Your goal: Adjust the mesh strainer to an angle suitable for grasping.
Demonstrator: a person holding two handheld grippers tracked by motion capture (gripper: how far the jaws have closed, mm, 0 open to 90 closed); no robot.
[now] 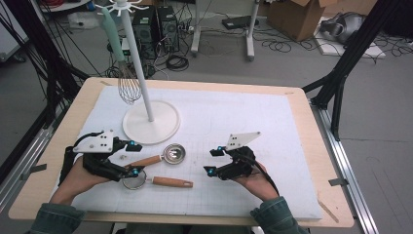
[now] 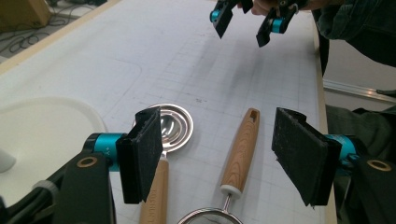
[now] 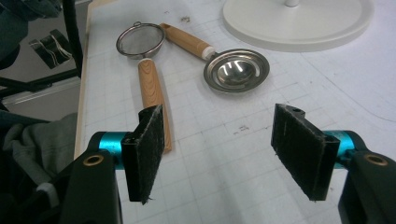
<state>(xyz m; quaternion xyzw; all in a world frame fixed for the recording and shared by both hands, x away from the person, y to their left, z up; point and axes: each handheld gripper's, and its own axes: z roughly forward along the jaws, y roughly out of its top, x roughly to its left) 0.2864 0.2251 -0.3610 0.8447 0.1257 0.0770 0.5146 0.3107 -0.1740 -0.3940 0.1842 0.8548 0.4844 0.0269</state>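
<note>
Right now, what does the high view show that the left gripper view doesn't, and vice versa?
High view adds: the whisk hanging from the white stand, and that stand's pole. Left gripper view adds: the slot in the strainer handle's end, seen close up between the left tool pads. Shared: steel scoop, strainer, stand base, right tool held open.

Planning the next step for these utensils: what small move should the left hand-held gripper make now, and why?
Probably lower the left hand-held gripper and close on a wooden handle: its jaws stand open, astride both handles, gripping nothing, with the small strainer beneath.
</note>
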